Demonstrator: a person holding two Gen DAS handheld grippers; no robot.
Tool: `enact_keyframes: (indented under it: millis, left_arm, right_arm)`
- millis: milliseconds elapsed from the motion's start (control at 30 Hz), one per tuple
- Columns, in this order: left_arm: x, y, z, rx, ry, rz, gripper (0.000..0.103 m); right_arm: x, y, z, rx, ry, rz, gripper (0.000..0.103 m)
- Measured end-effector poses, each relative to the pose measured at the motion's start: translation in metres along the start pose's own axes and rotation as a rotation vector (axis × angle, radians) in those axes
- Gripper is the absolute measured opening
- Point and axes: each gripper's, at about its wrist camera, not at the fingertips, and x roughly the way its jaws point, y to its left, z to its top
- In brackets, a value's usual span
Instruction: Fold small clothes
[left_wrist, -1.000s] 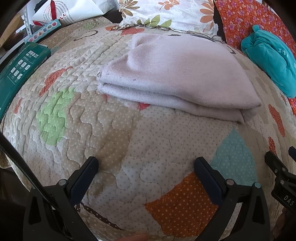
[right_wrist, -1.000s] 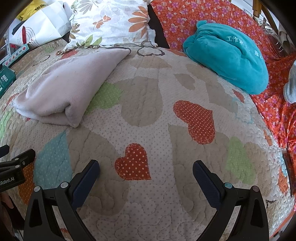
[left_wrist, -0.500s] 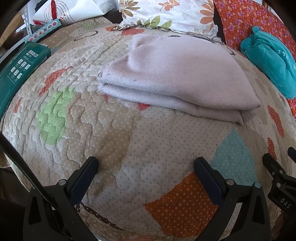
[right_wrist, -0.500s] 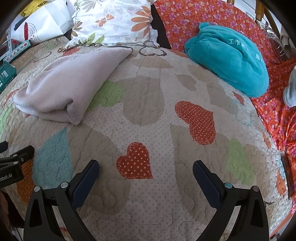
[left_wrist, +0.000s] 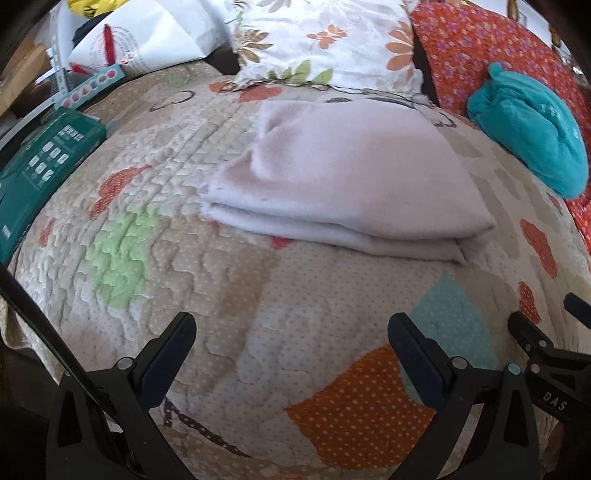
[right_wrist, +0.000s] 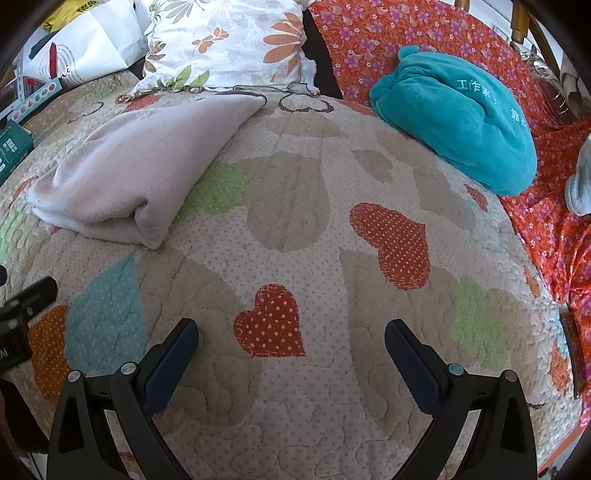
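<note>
Both cameras have shifted slightly back and up since the earlier frames, so more of the pillow and bags at the head of the bed now shows; the garment itself has not moved. Left gripper (left_wrist: 291, 332): jaws spread wide, nothing between them, hovering over the quilt (left_wrist: 258, 295). Right gripper (right_wrist: 291, 332): jaws likewise spread wide and empty, over a red heart patch (right_wrist: 273, 321) of the quilt. Each gripper appears at the edge of the other's view, so the two sit side by side.

Pale pink garment (left_wrist: 351, 181): folded into a flat layered stack, lying on the quilt ahead of the left gripper and well apart from both grippers. From the right wrist it lies to the front left (right_wrist: 136, 173).

Surroundings: floral pillow (left_wrist: 325, 40) just behind the garment; teal bundle (right_wrist: 454, 118) to the right, resting where the quilt meets the orange floral cloth (right_wrist: 424, 29); green box (left_wrist: 40, 166) at the left edge of the bed; white bag (left_wrist: 147, 37) at the far left.
</note>
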Motion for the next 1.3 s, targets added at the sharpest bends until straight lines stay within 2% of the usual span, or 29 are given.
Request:
enact_keyframes:
  millis: [167,433,767,1300]
  left_arm:
    - [-0.002,0.002,-0.001,-0.006,-0.016,0.018,0.103]
    - [0.002,-0.010,-0.006,0.055,0.006,0.015,0.103]
    - [0.012,-0.010,-0.010,0.040,0.069,0.003,0.103]
    - [0.016,-0.008,-0.011,0.020,0.077,-0.006,0.103]
  right_arm:
    - [-0.001,0.003,0.000,-0.021,-0.009,-0.018,0.102]
    - [-0.001,0.002,0.000,-0.019,-0.003,-0.026,0.102]
    - [0.001,0.002,-0.001,-0.022,0.001,-0.027,0.102]
    - [-0.001,0.004,-0.002,-0.026,-0.017,-0.023,0.102]
